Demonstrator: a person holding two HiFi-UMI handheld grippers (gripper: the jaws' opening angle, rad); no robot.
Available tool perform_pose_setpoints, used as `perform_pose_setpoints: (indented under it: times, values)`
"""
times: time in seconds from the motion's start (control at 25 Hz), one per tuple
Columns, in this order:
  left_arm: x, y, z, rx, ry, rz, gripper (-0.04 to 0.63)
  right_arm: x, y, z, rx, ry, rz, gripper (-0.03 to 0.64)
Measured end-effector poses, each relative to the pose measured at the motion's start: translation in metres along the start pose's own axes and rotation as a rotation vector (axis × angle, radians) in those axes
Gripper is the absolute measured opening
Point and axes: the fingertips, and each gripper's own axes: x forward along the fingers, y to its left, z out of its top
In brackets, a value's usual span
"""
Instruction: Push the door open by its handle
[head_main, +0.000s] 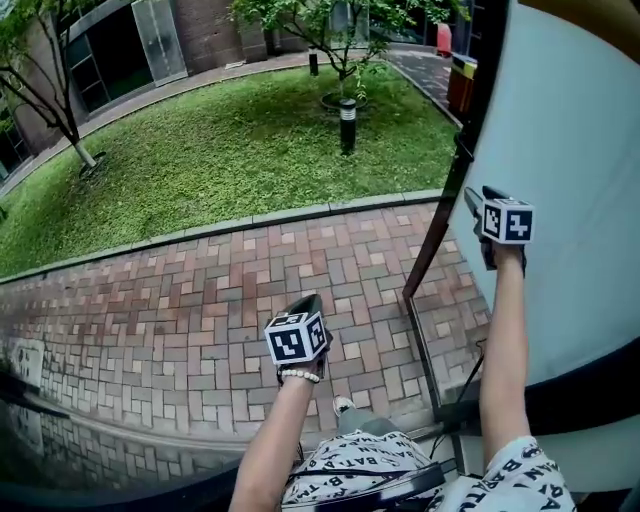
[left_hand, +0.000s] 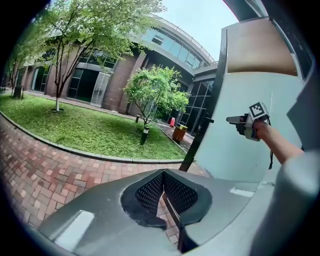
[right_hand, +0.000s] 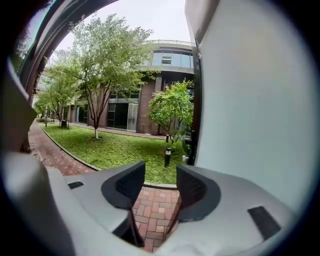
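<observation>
Trouble, if it comes, would come from the door (head_main: 570, 200) swinging back, because nothing holds it now. The left gripper (head_main: 303, 305) is in the lower middle of the head view, over the brick path (head_main: 180, 290). Its jaws are pressed together with nothing in them, and it is well away from the door, so it could not stop it. The right gripper (head_main: 478, 203) is at the right of the frame, just beside the door's dark edge. Its jaws stand wide with only air between them, and it does not seem to touch the door. The door fills the right side and is already swung out. A small dark stub (left_hand: 210, 120) on its edge may be the handle, but I cannot tell. At the lower left is a shiny glass panel (head_main: 60, 450). Farther up are grass (head_main: 200, 160), a short lamp post (head_main: 347, 125) and a red bin (head_main: 462, 80). Nothing blocks the way out.
</observation>
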Motion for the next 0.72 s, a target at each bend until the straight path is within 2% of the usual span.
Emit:
perform_pose_setpoints:
  times: [0.4,0.44,0.56,0.72]
  values:
    - [-0.156,-0.024,-0.088,-0.041,0.005,-0.011,-0.014,-0.151,0.119,-0.095,-0.008,0.081,0.112,0.213]
    - [-0.167,-0.026,-0.094,-0.046,0.01,-0.01,-0.014,-0.164,0.128,-0.103,0.005,0.087,0.129,0.194]
    - [-0.189,-0.034,-0.111,-0.051,0.015,-0.01,-0.014,-0.2,0.152,-0.126,0.042,0.095,0.179,0.004]
    - [-0.217,-0.046,-0.132,-0.061,0.0,-0.015,-0.014,-0.243,0.183,-0.165,0.037,0.112,0.235,-0.004]
